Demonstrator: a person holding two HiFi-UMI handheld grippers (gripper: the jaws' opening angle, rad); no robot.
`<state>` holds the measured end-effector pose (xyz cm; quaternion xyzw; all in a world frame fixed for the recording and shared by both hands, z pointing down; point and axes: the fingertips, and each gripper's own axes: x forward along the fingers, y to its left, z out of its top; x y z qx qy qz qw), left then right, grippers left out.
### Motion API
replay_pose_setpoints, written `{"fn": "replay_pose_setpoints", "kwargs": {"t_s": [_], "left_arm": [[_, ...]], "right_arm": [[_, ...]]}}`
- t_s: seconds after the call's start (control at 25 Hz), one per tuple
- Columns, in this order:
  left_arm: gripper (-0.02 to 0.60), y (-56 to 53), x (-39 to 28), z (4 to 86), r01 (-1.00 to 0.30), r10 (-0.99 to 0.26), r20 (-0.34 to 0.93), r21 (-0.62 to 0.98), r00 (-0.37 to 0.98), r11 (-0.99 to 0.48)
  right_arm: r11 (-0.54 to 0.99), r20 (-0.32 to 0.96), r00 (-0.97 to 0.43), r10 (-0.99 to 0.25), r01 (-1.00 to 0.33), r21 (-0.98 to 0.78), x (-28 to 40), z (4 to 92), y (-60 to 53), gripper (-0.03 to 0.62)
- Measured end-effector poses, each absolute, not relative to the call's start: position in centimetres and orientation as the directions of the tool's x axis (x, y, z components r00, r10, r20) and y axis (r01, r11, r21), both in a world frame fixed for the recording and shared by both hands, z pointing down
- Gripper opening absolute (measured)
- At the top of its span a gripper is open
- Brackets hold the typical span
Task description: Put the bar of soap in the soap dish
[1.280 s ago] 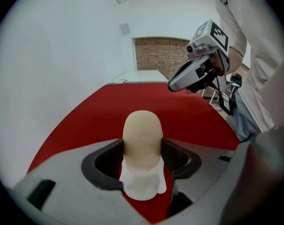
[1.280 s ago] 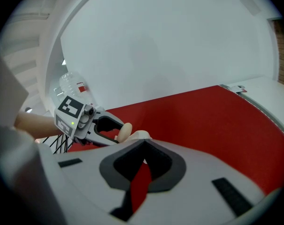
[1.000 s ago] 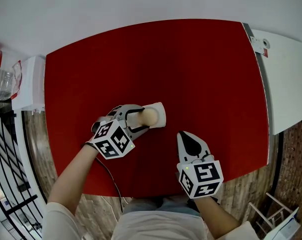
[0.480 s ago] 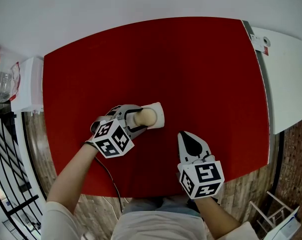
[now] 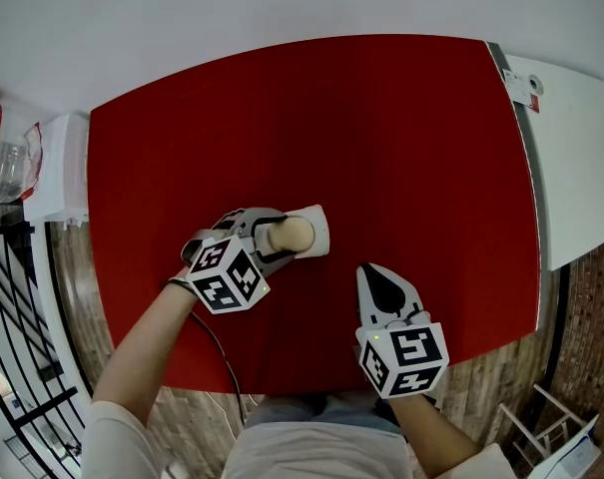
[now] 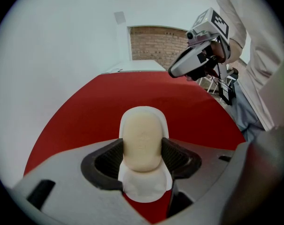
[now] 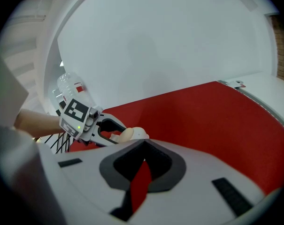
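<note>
Left gripper (image 5: 278,236) clamps the pale bar of soap (image 6: 142,142) by its sides, directly over the white soap dish (image 6: 144,190) on the red table (image 5: 381,138). Best to lower it flat and centred before releasing (right gripper (image 5: 381,285) hangs nearby, closed and empty).

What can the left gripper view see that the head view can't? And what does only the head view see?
Only the left gripper view: the left tool close up, its dark pads squeezing both sides of the bar of soap. Only the head view: that tool's marker cube, plus a clear plastic container and black railing at the picture's left edge. Both: the soap, the white soap dish under it, the red table and the shut right tool.
</note>
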<state>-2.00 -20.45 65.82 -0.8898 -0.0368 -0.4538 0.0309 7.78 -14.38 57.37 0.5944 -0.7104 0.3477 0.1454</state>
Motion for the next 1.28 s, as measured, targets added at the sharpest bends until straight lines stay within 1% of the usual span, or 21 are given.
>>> {"fn": "replay_pose_setpoints", "kwargs": {"t_s": [0.36, 0.72, 0.8, 0.96, 1.08, 1.2, 1.28], "left_arm": [[0.264, -20.3, -2.3, 65.6, 0.116, 0.072, 0.809, 0.005, 0.584, -0.993], [0.264, -20.4, -2.4, 64.8, 0.109, 0.051, 0.809, -0.016, 0.585, -0.994], [0.264, -20.7, -2.5, 64.1, 0.086, 0.028, 0.801, -0.03, 0.598, -0.996], [0.261, -20.7, -2.8, 62.4, 0.001, -0.034, 0.779, -0.045, 0.627, -0.999], [0.191, -20.4, -3.1, 60.4, -0.106, -0.1, 0.76, -0.041, 0.642, -0.994], [0.117, -20.0, -4.0, 57.9, -0.229, -0.195, 0.74, -0.057, 0.644, -0.972], [0.041, -19.5, -4.9, 55.9, -0.301, -0.266, 0.724, -0.085, 0.636, -0.95]], "right_arm": [[0.052, 0.622, -0.25, -0.742, -0.947, -0.317, 7.8, 57.4, -14.1, 0.003], [0.063, 0.619, -0.259, -0.742, -0.945, -0.32, 7.8, 57.1, -14.2, 0.003], [0.071, 0.615, -0.261, -0.744, -0.946, -0.316, 7.7, 56.8, -14.2, 0.003], [0.117, 0.607, -0.281, -0.743, -0.948, -0.296, 7.2, 55.5, -14.3, 0.003], [0.164, 0.595, -0.306, -0.743, -0.946, -0.281, 6.4, 53.5, -14.0, 0.003], [0.203, 0.581, -0.327, -0.745, -0.941, -0.27, 5.6, 51.0, -13.0, 0.003], [0.225, 0.57, -0.339, -0.748, -0.938, -0.263, 5.1, 49.3, -12.3, 0.003]]}}
